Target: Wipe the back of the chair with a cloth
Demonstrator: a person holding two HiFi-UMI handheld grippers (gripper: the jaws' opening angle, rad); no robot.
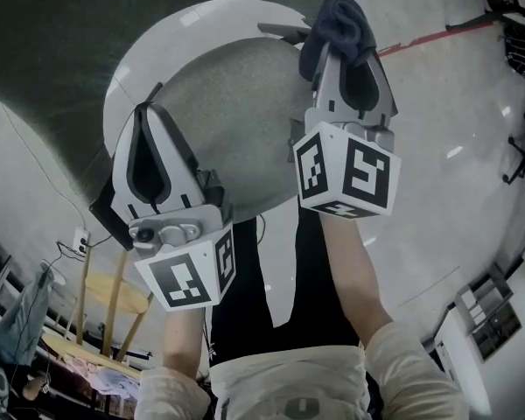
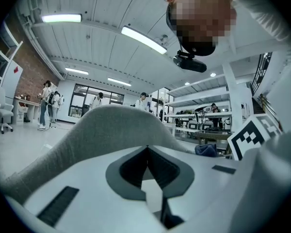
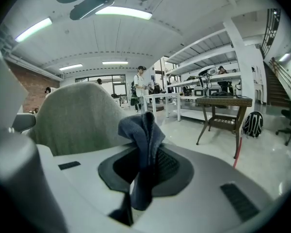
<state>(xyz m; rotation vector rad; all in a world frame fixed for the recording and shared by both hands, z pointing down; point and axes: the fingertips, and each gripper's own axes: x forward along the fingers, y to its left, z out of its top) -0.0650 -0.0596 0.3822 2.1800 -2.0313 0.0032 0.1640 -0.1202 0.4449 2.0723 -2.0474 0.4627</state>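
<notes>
Cloth [image 1: 339,23] is pinched in the right gripper [image 1: 350,55], bunched past its tips, just beside the chair [image 1: 236,86] back's rim. We can't confirm contact. We see the left gripper [image 2: 146,148] jaws closed together, empty, near the same rim.

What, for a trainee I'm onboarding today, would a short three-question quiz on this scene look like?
1. True or false: the left gripper holds the cloth.
2. In the right gripper view, what stands on the floor to the right of the chair? A. a dark table B. a bicycle C. a fridge
3. Fill in: the left gripper's jaws are ____, with nothing between them.
Key: 1 false, the right gripper is shut on it; 2 A; 3 shut.
</notes>
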